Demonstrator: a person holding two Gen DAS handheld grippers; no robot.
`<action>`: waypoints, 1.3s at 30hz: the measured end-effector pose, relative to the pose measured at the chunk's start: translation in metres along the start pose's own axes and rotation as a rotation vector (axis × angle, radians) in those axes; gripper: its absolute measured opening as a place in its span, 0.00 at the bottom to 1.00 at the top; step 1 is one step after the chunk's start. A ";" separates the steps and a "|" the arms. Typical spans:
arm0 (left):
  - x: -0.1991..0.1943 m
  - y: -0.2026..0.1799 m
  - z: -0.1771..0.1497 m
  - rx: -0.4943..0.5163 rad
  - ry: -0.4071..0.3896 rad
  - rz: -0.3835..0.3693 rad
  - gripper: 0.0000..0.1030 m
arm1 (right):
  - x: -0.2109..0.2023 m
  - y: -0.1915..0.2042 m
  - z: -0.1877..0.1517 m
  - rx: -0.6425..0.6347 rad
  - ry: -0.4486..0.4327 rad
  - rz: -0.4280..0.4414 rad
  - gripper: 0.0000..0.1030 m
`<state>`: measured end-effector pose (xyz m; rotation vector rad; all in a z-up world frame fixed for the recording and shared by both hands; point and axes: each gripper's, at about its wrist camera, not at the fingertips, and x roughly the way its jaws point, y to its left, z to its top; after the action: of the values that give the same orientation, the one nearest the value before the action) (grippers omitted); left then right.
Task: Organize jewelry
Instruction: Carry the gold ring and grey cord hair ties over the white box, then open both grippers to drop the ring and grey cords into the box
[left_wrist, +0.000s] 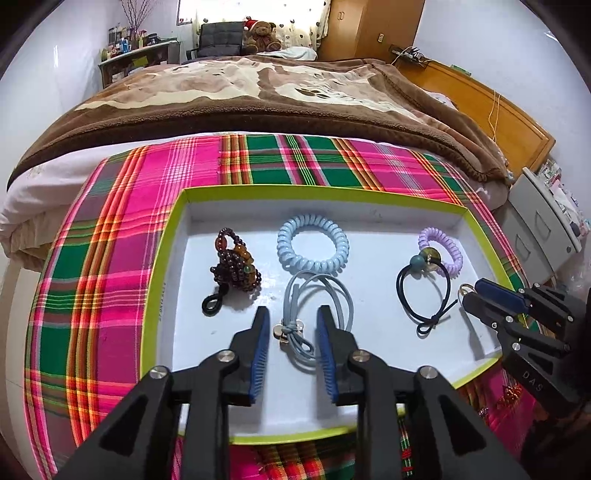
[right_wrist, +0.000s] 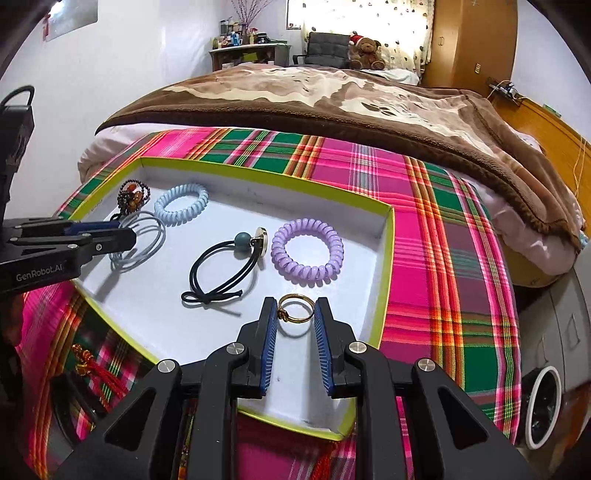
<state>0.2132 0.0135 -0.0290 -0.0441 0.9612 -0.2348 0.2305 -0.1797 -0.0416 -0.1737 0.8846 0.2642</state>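
A white tray with a lime rim (left_wrist: 177, 206) (right_wrist: 388, 236) lies on a plaid cloth. In it lie a dark bead bracelet (left_wrist: 236, 264) (right_wrist: 133, 197), a light blue coil tie (left_wrist: 313, 243) (right_wrist: 181, 205), a grey-blue elastic tie (left_wrist: 317, 310) (right_wrist: 144, 240), a black elastic with a bead (left_wrist: 424, 288) (right_wrist: 221, 269) and a purple coil tie (left_wrist: 443, 251) (right_wrist: 307, 254). My left gripper (left_wrist: 291, 325) (right_wrist: 122, 232) is open over the grey-blue tie. My right gripper (right_wrist: 295, 314) (left_wrist: 469, 293) holds a gold ring (right_wrist: 295, 308) between its fingertips, low over the tray.
The plaid cloth (left_wrist: 110, 258) covers the bed's near end, with a brown blanket (left_wrist: 258, 96) behind it. A red tassel ornament (right_wrist: 92, 369) lies on the cloth in front of the tray. A grey cabinet (left_wrist: 543, 229) stands at the right.
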 end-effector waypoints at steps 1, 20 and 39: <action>0.000 0.000 0.000 -0.002 0.000 -0.001 0.35 | 0.000 0.001 0.000 -0.003 0.000 -0.002 0.21; -0.031 -0.005 -0.004 -0.008 -0.055 -0.042 0.44 | -0.013 0.002 -0.003 0.024 -0.030 0.011 0.38; -0.077 -0.002 -0.058 -0.056 -0.087 -0.070 0.45 | -0.076 -0.017 -0.045 0.114 -0.097 0.058 0.38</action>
<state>0.1235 0.0321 -0.0001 -0.1382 0.8800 -0.2687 0.1562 -0.2197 -0.0100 -0.0286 0.8066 0.2734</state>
